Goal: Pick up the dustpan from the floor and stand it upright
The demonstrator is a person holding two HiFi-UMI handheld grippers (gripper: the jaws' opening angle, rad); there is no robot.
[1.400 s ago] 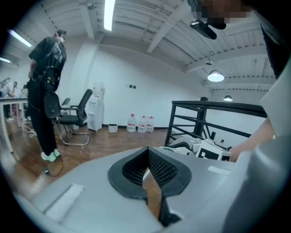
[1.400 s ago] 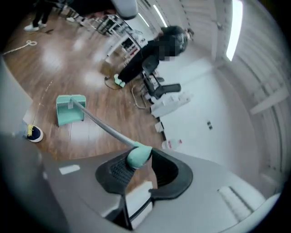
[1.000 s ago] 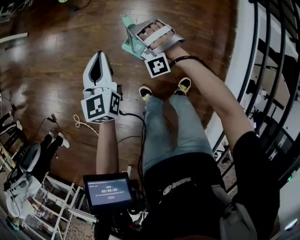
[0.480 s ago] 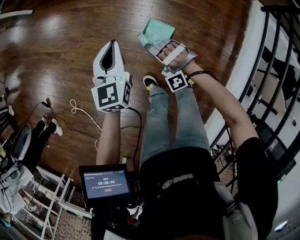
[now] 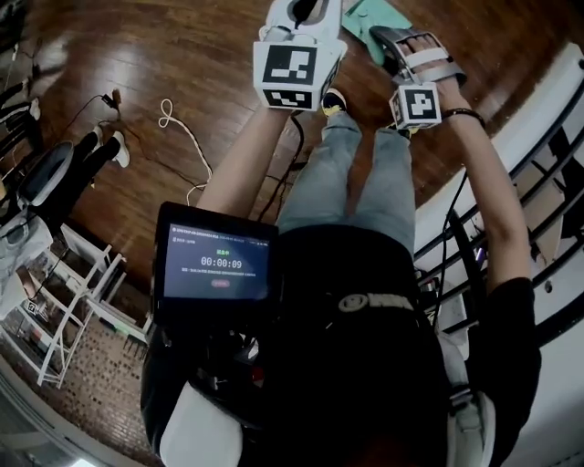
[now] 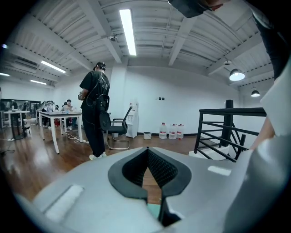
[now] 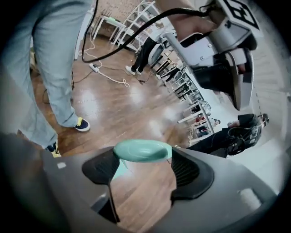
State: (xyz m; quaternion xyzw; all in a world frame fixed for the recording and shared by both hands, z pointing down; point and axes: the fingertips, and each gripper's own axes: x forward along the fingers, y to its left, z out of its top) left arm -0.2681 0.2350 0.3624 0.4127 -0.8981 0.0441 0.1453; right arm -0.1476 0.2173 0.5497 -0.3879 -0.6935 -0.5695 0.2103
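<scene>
The teal dustpan stands on the wood floor at the top of the head view, just ahead of the person's feet. My right gripper reaches down to it from the right. In the right gripper view the rounded end of the dustpan's handle lies between the tips of my right gripper, whose jaws are opening wide and no longer clamp it. The pan shows below it. My left gripper hovers just left of the dustpan; the left gripper view shows my left gripper shut and empty.
The person's jeans legs and shoe stand close behind the dustpan. A white cable lies on the floor at left. A black railing and white ledge run along the right. Another person, a chair and tables stand farther off.
Both grippers have moved forward and down toward the floor. The right gripper tipped downward with the dustpan, and its jaws have spread from a grip on the handle to wide apart.
</scene>
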